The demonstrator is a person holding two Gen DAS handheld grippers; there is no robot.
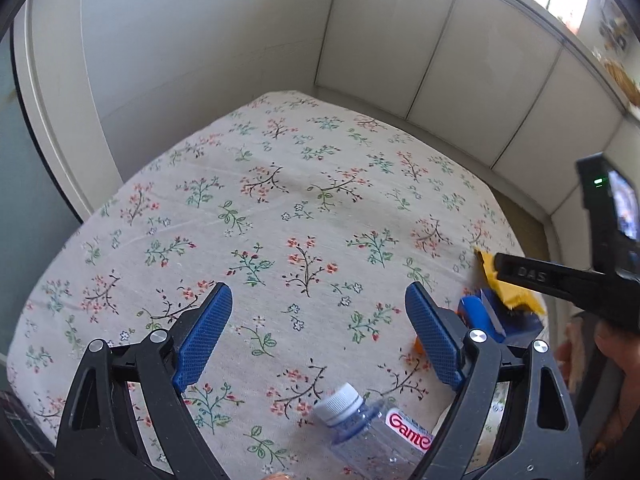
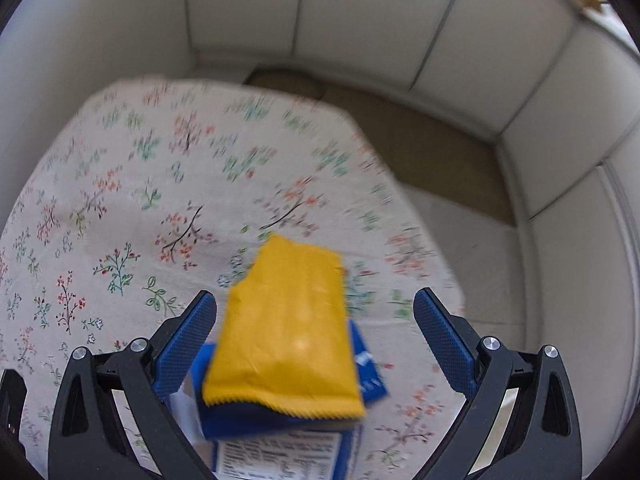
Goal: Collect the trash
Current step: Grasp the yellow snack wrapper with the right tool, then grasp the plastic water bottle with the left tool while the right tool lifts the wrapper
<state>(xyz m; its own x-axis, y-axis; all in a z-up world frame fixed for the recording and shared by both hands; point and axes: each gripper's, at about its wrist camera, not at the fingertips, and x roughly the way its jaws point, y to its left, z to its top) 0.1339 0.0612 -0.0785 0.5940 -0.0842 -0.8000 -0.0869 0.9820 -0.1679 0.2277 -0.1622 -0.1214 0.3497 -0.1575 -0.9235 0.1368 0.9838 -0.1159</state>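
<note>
At six o'clock in the left wrist view, a clear plastic bottle (image 1: 372, 428) lay cut off by the frame edge, its label only partly readable. My left gripper (image 1: 318, 332) stood wide open over the floral tablecloth (image 1: 280, 184), holding nothing. At three o'clock the right gripper's body hid part of a yellow wrapper (image 1: 490, 276) on a blue carton (image 1: 492, 320). In the blurred right wrist view, my right gripper (image 2: 316, 344) also gaped, pads clear of both. White panelled walls (image 2: 360, 12) enclosed the table.
</note>
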